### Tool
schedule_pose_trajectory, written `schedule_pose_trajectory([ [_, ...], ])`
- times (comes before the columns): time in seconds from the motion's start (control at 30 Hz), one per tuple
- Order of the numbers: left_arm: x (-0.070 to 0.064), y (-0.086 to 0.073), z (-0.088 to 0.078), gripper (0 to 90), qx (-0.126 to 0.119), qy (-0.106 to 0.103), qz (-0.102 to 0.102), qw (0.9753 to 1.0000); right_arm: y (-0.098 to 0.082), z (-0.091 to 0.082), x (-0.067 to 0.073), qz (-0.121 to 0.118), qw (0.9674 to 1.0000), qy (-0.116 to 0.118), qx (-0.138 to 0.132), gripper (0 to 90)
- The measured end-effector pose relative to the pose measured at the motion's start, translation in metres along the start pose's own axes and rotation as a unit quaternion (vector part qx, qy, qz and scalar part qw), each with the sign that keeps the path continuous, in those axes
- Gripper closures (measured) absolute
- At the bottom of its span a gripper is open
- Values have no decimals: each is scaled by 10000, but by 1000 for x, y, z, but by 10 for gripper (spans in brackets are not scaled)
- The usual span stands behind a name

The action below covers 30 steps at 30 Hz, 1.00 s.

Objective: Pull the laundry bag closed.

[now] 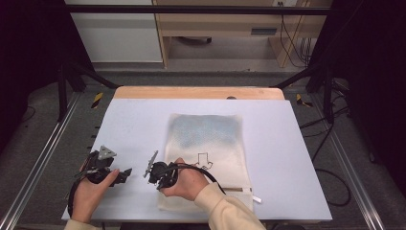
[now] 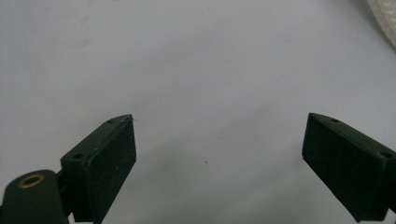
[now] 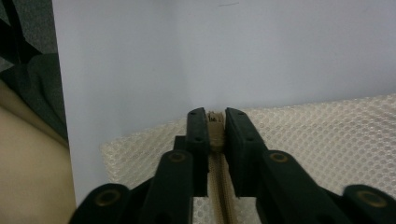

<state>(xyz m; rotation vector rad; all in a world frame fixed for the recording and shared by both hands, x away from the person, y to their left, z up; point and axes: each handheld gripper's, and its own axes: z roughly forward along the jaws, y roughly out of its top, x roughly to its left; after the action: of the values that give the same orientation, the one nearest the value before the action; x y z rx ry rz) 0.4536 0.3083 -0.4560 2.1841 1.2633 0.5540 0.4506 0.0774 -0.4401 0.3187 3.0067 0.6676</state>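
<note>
The fingers (image 3: 198,140) of our right gripper (image 3: 215,122) are pressed together on the zip pull (image 3: 215,133) of a cream mesh bag (image 3: 327,140). The small tan pull sits squeezed between the two black pads, and the zip line (image 3: 219,186) runs from it back toward the camera, between the finger arms. In the high view the right gripper (image 1: 160,175) sits at the near left corner of the mesh bag (image 1: 206,139), held in our right hand (image 1: 189,182), with its cable looping over the cloth toward the sleeve.

The bag lies flat on the pale worktop (image 1: 287,158), a little right of the middle, its long side running away from us. Its far half shows a bluish tint through the mesh, and a small dark outline drawing (image 1: 204,160) is on it near the right hand. A white tab (image 1: 256,199) sticks out at the bag's near right corner.

The fingers (image 2: 105,168) of our left gripper (image 2: 219,154) stand wide apart with nothing between them, just bare worktop (image 2: 196,70) below. An edge of the mesh bag (image 2: 385,21) peeks in at the top right corner of the left gripper view. In the high view the left gripper (image 1: 107,170) rests in our left hand (image 1: 91,191) near the worktop's near left edge, just beside the right gripper and clear of the bag.
</note>
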Motion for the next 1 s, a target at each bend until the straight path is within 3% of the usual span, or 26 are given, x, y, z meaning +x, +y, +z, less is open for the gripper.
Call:
schedule_pose_trajectory([
  [0.23, -4, -1, -6, 96, -154, -125, -36, 9998, -1, -13, -2, 34, 9998, 95, -177, 815],
  [0.3, -3, -2, -8, 97, -340, -371, -290, 9983, -1, -16, -3, 47, 9997, 106, -211, 816],
  [0.4, -5, -3, -13, 98, -352, -285, -275, 9986, -2, -24, -5, 27, 9993, 142, -332, 816],
  [0.5, -9, -4, -15, 98, -332, -335, -287, 9985, -3, -26, -5, 0, 9992, 137, -374, 816],
  [0.73, -29, -11, -21, 87, -312, -486, -90, 9983, -6, -32, -5, -47, 9984, 103, -545, 816],
  [0.9, -37, -12, -23, 75, -363, -496, 28, 9981, -9, -31, -8, -15, 9983, 141, -564, 816],
  [1.0, -43, -13, -25, 74, -266, -617, 146, 9976, -10, -30, -10, -12, 9981, 164, -586, 815],
])
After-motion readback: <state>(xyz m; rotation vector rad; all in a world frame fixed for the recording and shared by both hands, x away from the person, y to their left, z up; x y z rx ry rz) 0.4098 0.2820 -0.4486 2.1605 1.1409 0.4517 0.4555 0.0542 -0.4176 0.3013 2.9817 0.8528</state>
